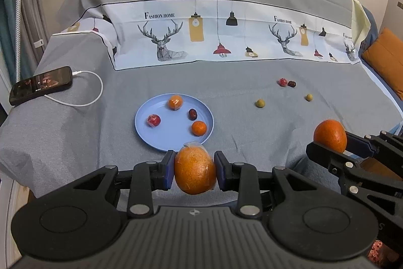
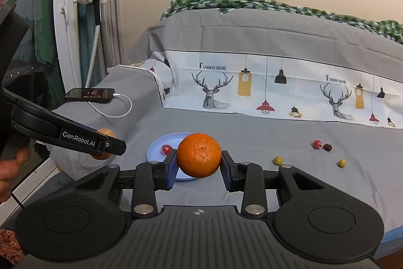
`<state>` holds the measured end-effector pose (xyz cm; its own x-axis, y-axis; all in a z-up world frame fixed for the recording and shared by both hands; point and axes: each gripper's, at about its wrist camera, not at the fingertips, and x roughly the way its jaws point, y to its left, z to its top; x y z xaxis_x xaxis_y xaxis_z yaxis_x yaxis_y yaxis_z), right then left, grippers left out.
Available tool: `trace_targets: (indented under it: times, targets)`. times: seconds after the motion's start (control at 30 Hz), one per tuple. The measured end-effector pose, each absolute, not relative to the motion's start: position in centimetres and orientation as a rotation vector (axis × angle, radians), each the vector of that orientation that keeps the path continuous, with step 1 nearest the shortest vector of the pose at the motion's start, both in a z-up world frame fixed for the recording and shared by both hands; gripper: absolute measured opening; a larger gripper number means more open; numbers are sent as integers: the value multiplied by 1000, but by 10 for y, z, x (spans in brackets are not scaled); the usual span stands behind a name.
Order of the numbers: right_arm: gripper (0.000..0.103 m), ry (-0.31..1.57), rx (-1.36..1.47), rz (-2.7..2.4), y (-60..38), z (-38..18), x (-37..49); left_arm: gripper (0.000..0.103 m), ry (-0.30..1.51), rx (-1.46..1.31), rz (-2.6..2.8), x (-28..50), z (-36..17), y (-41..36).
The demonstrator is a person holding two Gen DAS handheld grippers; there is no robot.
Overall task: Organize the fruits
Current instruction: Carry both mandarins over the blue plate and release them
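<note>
My left tool (image 1: 194, 169) grips a wrapped orange (image 1: 195, 172), my right tool (image 2: 199, 164) a bare orange (image 2: 199, 155), both poised lower-centre for the blue plate (image 1: 148, 135) collecting fruit.

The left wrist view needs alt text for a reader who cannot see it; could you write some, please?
The left gripper grips a plastic-wrapped orange just short of a blue plate holding four small fruits, on a grey bedspread. At right, the right gripper holds another orange.

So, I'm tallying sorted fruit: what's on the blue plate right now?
On the blue plate: two small oranges, a red wrapped fruit and a dark date. The left gripper's wrapped orange hides its near rim.
</note>
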<state>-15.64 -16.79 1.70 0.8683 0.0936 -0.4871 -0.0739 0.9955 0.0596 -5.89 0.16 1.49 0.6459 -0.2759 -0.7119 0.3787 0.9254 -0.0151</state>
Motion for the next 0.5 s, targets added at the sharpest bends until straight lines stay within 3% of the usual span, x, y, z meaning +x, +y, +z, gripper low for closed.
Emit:
trace_targets:
  times: [0.5]
  targets:
    - [37, 563, 73, 93, -171, 2, -139, 36, 815, 132, -344, -38, 6, 2]
